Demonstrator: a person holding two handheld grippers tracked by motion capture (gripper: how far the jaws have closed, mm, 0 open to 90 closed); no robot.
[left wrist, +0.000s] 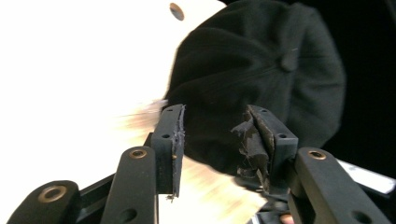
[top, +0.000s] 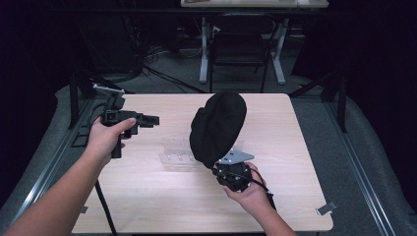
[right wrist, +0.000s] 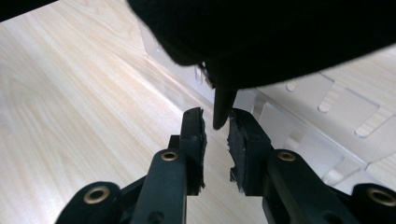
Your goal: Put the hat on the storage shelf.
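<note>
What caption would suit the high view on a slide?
Right gripper lifts a black cap above a clear plastic tray; the open left gripper waits beside it.

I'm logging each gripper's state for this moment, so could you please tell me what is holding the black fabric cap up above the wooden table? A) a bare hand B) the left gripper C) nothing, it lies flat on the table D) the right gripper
D: the right gripper pinches the lower edge of the black fabric cap, while the left gripper stands open and apart from it.
</note>
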